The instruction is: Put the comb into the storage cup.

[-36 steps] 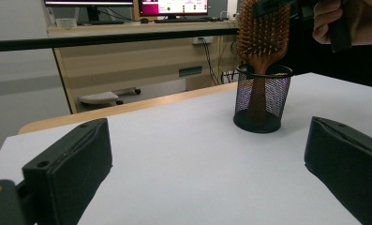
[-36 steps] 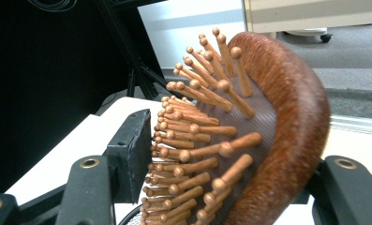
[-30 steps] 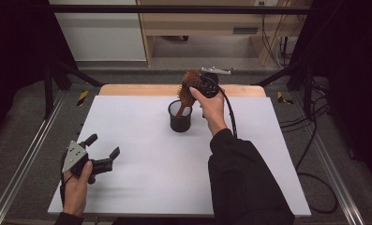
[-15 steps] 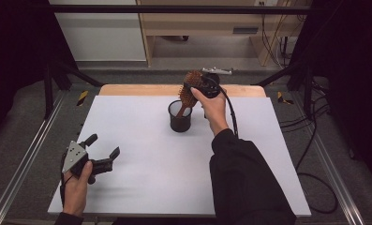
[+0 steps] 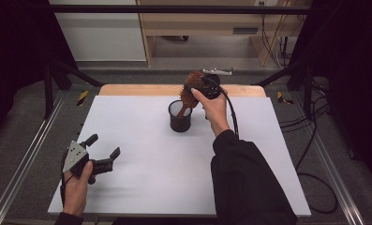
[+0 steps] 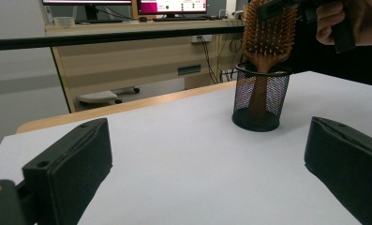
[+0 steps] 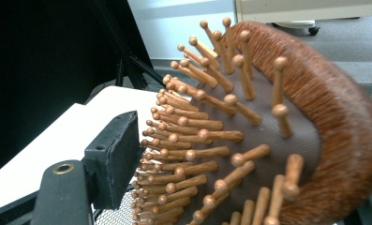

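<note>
Here, right tongs [image 5: 200, 84] easing open around hairbrush [image 5: 189, 91], handle in cup [image 5: 180, 117]

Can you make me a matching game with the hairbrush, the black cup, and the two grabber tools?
Things:
1. wooden hairbrush
2. mesh cup
3. left gripper
4. right gripper

Descriptions:
A. black, standing on the white table
B. handle down inside the cup
C. up at the brush head
D. open, low over the table's near left part

Pairs: 1-B, 2-A, 3-D, 4-C
</note>
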{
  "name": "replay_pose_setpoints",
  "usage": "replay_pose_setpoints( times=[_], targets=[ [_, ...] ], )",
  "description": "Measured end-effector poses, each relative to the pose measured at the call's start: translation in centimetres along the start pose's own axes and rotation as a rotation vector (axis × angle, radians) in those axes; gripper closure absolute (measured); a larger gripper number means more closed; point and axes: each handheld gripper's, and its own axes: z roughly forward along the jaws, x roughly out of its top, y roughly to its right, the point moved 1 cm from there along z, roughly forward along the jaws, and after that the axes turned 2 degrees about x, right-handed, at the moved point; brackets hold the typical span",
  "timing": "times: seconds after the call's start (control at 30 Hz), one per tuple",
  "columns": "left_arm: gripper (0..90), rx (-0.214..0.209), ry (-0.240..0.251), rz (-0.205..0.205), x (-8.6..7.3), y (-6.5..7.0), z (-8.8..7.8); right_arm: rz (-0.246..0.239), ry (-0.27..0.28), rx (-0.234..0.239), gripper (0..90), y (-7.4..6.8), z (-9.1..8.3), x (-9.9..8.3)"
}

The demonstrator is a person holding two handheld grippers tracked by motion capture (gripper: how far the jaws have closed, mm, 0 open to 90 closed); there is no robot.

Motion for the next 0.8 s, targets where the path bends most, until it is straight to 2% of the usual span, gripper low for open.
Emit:
replay_pose_setpoints(
  times=[0.43, 0.8],
  targets=[
    [1.3, -0.001, -0.001, 0.000, -0.01, -0.01, 0.01, -0.008, 0.004, -0.002, 21.1, -0.22, 0.07, -0.11],
    [1.3, -0.001, 0.000, -0.001, 0.00, -0.01, -0.01, -0.001, 0.017, -0.017, 10.0, -0.26, -0.05, 0.05]
  ],
)
